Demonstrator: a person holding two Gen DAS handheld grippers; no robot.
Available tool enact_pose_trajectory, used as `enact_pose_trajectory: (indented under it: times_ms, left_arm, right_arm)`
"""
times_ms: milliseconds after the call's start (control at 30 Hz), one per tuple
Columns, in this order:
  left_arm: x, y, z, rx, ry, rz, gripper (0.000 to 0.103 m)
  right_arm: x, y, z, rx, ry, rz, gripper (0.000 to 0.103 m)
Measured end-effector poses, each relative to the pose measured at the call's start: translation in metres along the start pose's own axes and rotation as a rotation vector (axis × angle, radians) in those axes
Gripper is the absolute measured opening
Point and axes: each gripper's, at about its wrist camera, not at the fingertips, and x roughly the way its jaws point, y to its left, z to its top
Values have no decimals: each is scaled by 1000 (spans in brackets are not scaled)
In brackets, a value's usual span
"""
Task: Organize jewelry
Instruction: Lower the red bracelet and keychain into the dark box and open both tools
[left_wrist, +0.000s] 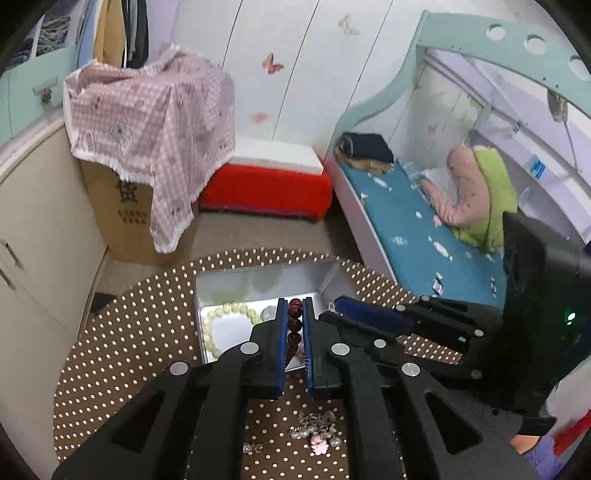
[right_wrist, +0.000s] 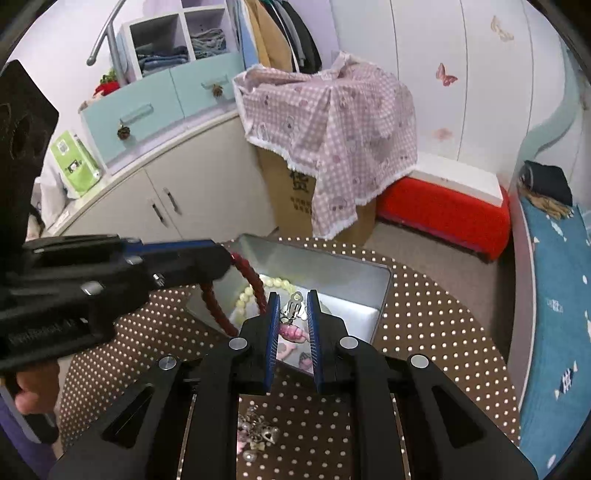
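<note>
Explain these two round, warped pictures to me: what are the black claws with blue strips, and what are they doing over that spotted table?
No robot here: a person holds a hand-operated claw in each hand, each carrying a wide-angle camera looking along its fingers, hence the bulging view. One picture is from the left claw, the other from the right. The left gripper is shut on a dark red bead bracelet, holding it over an open metal tin that already contains a pale green bead bracelet. The right gripper pinches a small silver clip earring above that tin. More loose jewelry lies on the dotted tablecloth.
</note>
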Motion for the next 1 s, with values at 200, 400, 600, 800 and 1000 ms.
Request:
enact_pose_trajectory:
  times_ms: [200, 400, 600, 800, 1000]
  left_arm:
    - [14, 7, -7, -11, 42, 10, 7]
    - [12, 7, -10, -13, 40, 13, 7]
    - [3, 11, -14, -35, 29, 18, 7]
    - [-18, 14, -22, -46, -13, 39, 38]
    - [-40, 19, -37, -63, -52, 73, 51]
  right_arm:
    - [13, -1, -6, 12, 27, 4, 15]
    - [21, -2, -11, 25, 48, 8, 15]
    - [17, -2, -12, 40, 38, 15, 16]
    - [-3, 1, -9, 51, 7, 8, 17]
    - [-32, 12, -13, 39, -25, -8, 27]
